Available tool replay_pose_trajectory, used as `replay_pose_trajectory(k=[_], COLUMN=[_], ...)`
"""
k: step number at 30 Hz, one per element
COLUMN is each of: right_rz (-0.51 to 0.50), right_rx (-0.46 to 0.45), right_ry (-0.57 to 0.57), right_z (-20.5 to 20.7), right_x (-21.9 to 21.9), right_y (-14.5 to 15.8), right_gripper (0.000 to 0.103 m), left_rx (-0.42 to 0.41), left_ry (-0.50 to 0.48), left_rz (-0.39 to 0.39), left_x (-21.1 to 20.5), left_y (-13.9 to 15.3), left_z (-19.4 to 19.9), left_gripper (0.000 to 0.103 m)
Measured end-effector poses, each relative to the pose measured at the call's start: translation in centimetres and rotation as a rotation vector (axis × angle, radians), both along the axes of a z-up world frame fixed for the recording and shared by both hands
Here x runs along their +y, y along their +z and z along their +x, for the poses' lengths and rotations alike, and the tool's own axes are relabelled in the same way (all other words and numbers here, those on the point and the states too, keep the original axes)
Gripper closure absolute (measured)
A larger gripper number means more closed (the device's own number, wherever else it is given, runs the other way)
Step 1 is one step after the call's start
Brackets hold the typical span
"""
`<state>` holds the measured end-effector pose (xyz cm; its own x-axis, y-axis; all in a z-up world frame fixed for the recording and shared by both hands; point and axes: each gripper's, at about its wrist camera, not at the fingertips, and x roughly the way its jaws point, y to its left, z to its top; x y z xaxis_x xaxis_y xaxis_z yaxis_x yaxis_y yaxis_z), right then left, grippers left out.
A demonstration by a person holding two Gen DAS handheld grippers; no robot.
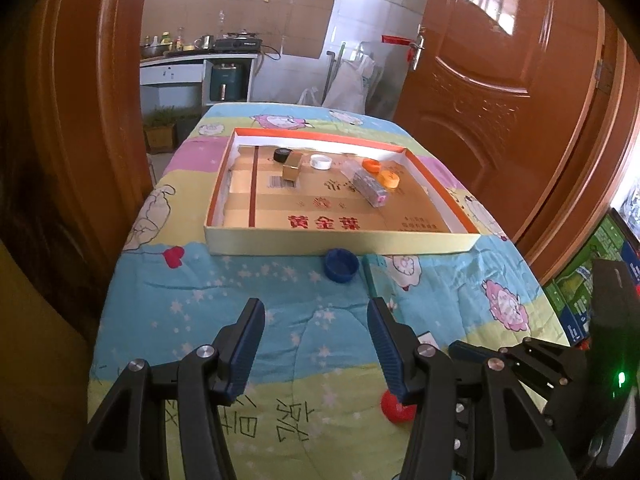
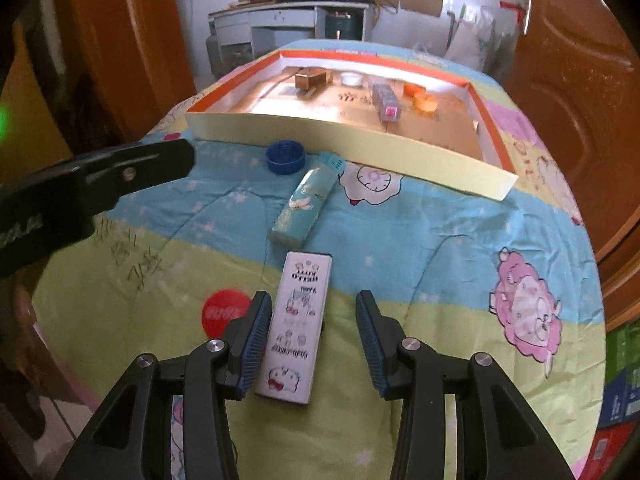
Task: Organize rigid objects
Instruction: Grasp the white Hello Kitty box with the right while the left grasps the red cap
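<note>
Orange caps (image 1: 380, 172): two in tray (image 1: 340, 240); blue cap (image 1: 341, 265), one outside; both tongs (image 1: 316, 344) (image 2: 310, 336) apart.

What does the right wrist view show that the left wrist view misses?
Only the right wrist view shows the white cartoon box lying between the open right tongs, and the whole teal box. Only the left wrist view shows the black cap in the tray. Both show the tray, blue cap, red cap and open left tongs.
</note>
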<state>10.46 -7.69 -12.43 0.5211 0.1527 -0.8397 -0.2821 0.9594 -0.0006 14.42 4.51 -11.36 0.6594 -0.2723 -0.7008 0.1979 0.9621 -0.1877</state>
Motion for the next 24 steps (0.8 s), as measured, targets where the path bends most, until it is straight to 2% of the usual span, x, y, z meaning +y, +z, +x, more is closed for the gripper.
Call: replay_pose_trajectory(k=[1,3,8,14,21,24], right_rz=[-0.007,-0.009,0.009,0.034,0.054,0.058], right_rx=[-0.006,-0.017,-0.023,-0.024,-0.024,-0.023], right_ry=[0.003,0.003,-0.035,-0.108,-0.126,-0.127], right_z=[-0.4,-0.9,-1.4,-1.6,-1.9,-1.9], right_x=[0.0,-0.1,-1.7,-4.5,-5.5,-5.6], right_y=[0.0,0.1,0.2,0.5,0.4,0.4], right_gripper=[0.069,0.077,0.077,0.077,0.077,0.077], left_rx=[0.001,0.003,0.006,0.01,0.041,0.016], left_ry=[-0.005,-0.021,-0.112,-0.202,-0.192,-0.192], left_rz=[0.002,0.001,0.007,0.072,0.122,0.151], left_x=[-0.2,-0.5,-2.4,-5.2,-6.2,-6.4], left_y=[-0.1,-0.3,-1.1,-2.4,-4.6,-4.7], left_z=[-0.1,-0.4,-1.5,-3.0,-3.0,-3.4], left_gripper=[0.05,0.05,0.05,0.05,0.05,0.051])
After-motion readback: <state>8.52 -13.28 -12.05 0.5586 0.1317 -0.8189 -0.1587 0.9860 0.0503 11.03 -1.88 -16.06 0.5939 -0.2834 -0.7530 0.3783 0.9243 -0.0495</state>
